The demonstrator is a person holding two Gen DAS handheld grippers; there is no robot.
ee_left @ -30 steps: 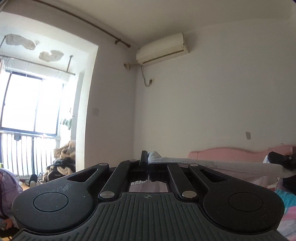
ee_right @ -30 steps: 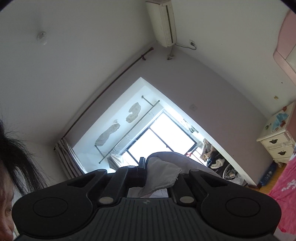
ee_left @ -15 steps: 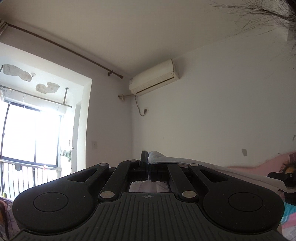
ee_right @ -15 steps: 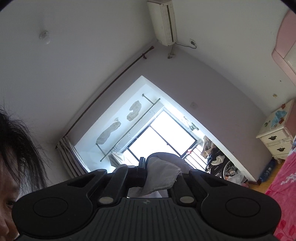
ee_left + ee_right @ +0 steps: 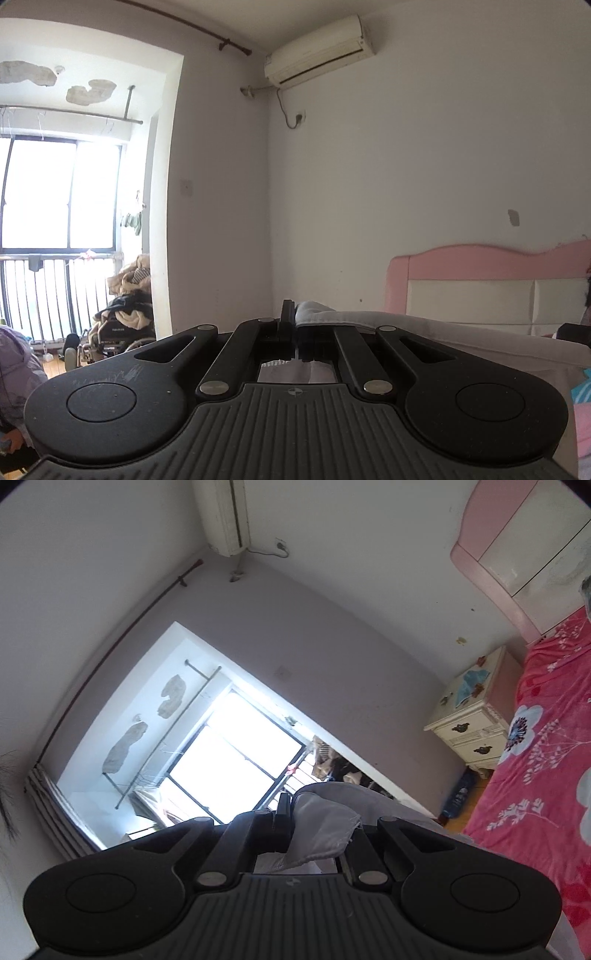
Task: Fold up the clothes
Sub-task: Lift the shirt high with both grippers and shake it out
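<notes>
A light grey garment (image 5: 436, 330) is held up in the air between both grippers. My left gripper (image 5: 295, 317) is shut on one edge of it, and the cloth stretches taut to the right and hangs down past the frame's lower right. In the right wrist view my right gripper (image 5: 291, 812) is shut on another edge of the grey garment (image 5: 325, 830), whose frayed hem bunches over the right finger. Most of the garment hangs below both cameras, out of sight.
A bed with a pink headboard (image 5: 480, 273) and a red flowered blanket (image 5: 546, 760) lies to the right. A cream nightstand (image 5: 472, 723) stands beside it. A pile of clothes on a wheelchair (image 5: 125, 317) sits by the balcony window (image 5: 55, 199). An air conditioner (image 5: 317, 48) hangs high.
Both grippers have tilted downward with the garment still gripped: the left view dropped from the ceiling to show the headboard, the right view now shows the bed and nightstand, and the person's hair has mostly left view.
</notes>
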